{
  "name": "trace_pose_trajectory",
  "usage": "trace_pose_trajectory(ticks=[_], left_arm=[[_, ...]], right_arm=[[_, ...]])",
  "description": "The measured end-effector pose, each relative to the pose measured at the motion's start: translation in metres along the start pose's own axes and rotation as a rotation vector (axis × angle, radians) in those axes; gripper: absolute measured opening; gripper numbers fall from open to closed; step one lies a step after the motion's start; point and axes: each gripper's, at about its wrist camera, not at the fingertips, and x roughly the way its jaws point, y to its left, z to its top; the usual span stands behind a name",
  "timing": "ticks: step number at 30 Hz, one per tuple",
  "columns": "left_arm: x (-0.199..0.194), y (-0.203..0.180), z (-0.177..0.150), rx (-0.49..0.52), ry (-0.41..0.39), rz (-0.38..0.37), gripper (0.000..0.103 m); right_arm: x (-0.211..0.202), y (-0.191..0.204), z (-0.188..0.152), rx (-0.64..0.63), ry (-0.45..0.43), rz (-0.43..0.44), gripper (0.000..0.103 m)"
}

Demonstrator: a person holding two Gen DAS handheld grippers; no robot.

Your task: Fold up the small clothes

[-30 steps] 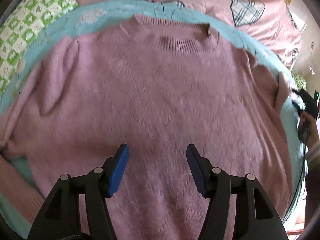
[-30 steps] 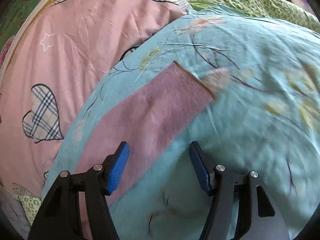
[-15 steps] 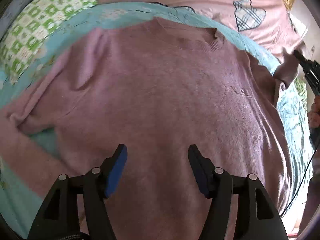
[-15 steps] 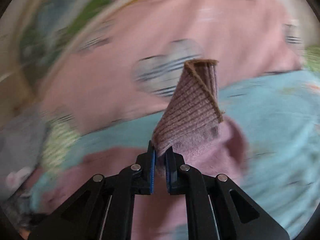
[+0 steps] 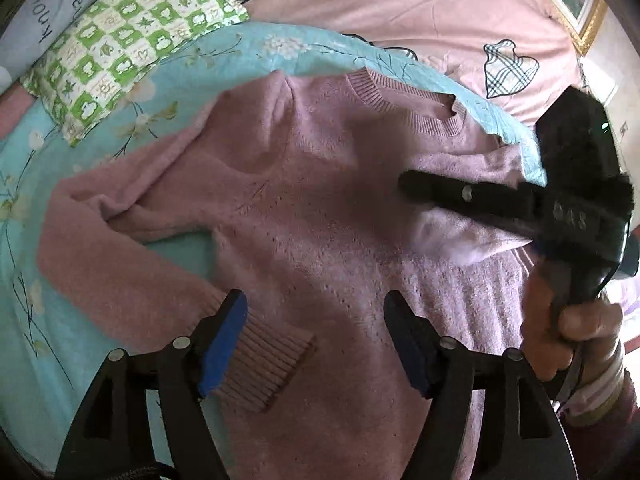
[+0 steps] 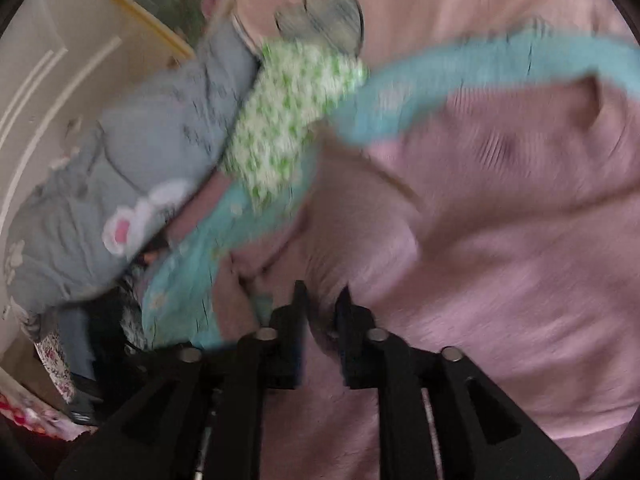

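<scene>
A pink knitted sweater (image 5: 320,208) lies front up on the teal quilt (image 5: 80,300). Its left sleeve bends back toward me, and the ribbed cuff (image 5: 272,364) lies under the left finger of my left gripper (image 5: 314,320). That gripper hovers above the sweater's lower body, its jaws opening with nothing between them. A hand (image 5: 572,328) holds my right gripper (image 5: 408,190) over the sweater's right side, above the right sleeve (image 5: 452,236) folded inward. In the blurred right wrist view, my right gripper (image 6: 322,296) shows a narrow gap, jaws opening, with pink knit (image 6: 480,240) behind it.
A green checked pillow (image 5: 132,48) lies at the quilt's far left corner, with a grey pillow (image 6: 140,140) beyond it. A pink duvet with plaid hearts (image 5: 440,20) covers the bed's far side. A gold picture frame (image 5: 588,20) hangs on the wall.
The right gripper shut on the right sleeve's cuff, swung it across onto the sweater's body, and its jaws have parted. The left gripper shifted left, bringing the left cuff under it.
</scene>
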Motion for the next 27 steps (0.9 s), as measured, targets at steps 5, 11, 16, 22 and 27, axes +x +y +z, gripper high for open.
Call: trace_pose_trajectory(ticks=[5,11,16,22,27], left_arm=[[0.02,-0.011,0.014,0.034,0.019,0.018,0.077],[0.06,0.0,0.033,-0.015,0.078,0.06,0.075],[0.066,-0.002,0.034,-0.013,0.025,0.067,0.003],[0.03,0.007,0.028,-0.012,-0.124,0.06,0.002],[0.041,0.021,0.024,-0.042,-0.086,0.078,0.003]], right_arm=[[-0.027,-0.014,-0.008,0.046,-0.067,0.004,0.053],[-0.095,-0.035,-0.03,0.115,-0.202,-0.108,0.053],[-0.137,-0.057,-0.058,0.199,-0.289,-0.16,0.053],[-0.172,-0.082,-0.074,0.274,-0.385,-0.269,0.053],[-0.197,-0.11,-0.063,0.311,-0.427,-0.432,0.053]])
